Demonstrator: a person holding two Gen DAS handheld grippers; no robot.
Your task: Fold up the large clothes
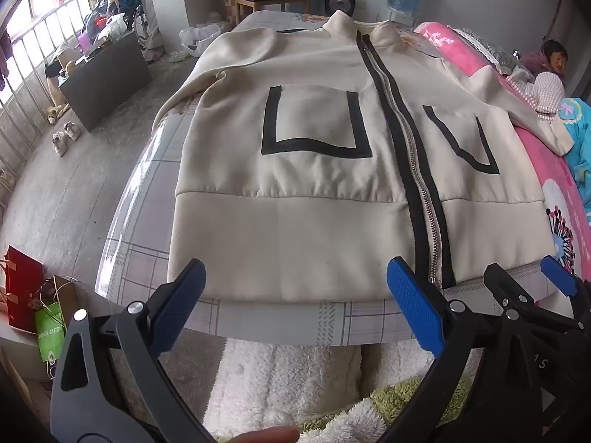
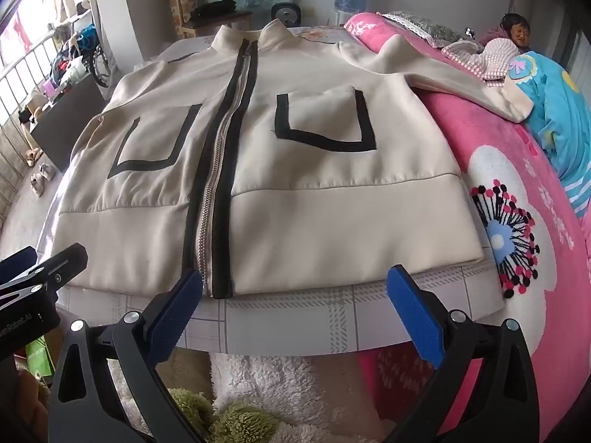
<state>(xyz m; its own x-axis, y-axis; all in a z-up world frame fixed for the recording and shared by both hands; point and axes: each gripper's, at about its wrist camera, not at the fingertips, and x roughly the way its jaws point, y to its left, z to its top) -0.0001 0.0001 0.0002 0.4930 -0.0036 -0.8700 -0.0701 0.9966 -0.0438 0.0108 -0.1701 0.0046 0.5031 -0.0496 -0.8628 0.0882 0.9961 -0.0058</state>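
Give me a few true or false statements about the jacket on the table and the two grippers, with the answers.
1. The cream jacket lies spread flat, front up, on the table. True.
2. The zipper is fully undone and the jacket lies open. False: it is zipped shut up the front.
3. The left gripper has its fingers clamped on the hem. False: it is open, short of the hem, holding nothing.
4. The right gripper is open and empty. True.
5. One sleeve drapes onto the pink blanket. True.
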